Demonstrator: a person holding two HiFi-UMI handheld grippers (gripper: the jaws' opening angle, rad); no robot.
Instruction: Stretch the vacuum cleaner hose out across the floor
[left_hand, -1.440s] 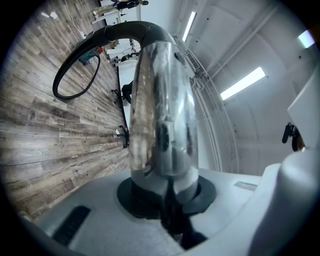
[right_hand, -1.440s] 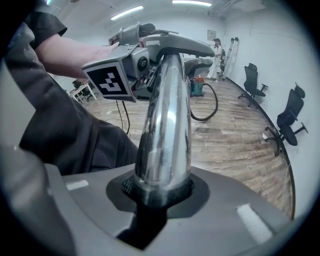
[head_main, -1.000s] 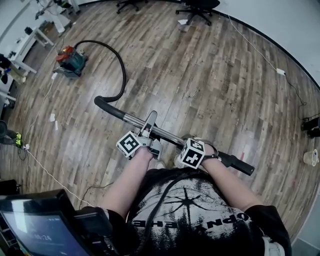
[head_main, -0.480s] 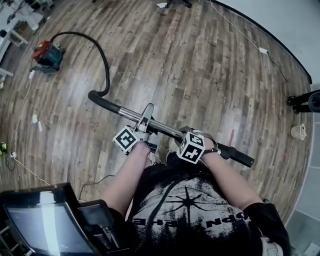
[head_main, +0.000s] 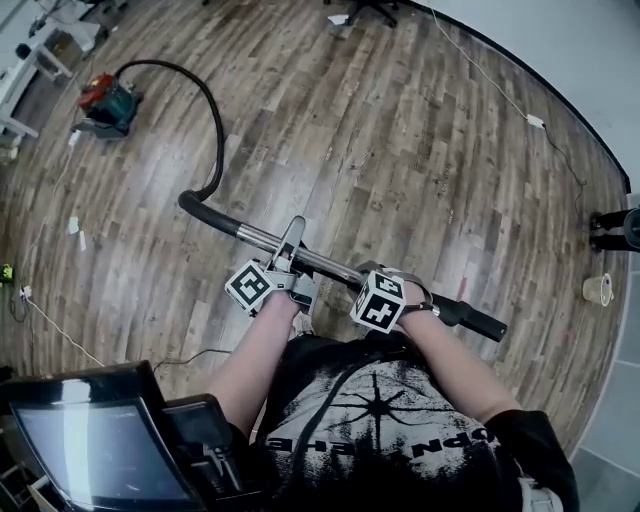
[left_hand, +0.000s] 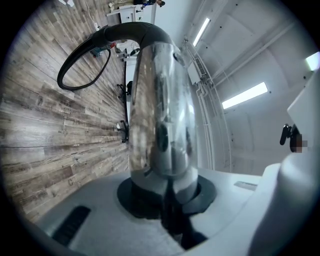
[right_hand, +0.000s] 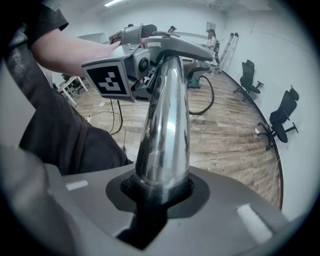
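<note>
Chrome wand (head_main: 262, 240), stiff and slick, is pinched by 2 tongs: left gripper (left_hand: 167, 197) and right gripper (right_hand: 156, 192) both clamp its tube. Its black hose (head_main: 214, 120) curls toward the vacuum canister (head_main: 105, 100) near the floor's (head_main: 400, 150) far-left corner. It looks light and springy, and is best towed by the wand.

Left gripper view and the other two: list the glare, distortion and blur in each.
Left gripper view: strong fisheye bend, dark corners, ceiling lights blown out, floor mirrored on the metal tube. Right gripper view: same bend, bright streak down the tube. Head view: floor planks curve outward, light even, hose sharp.
</note>
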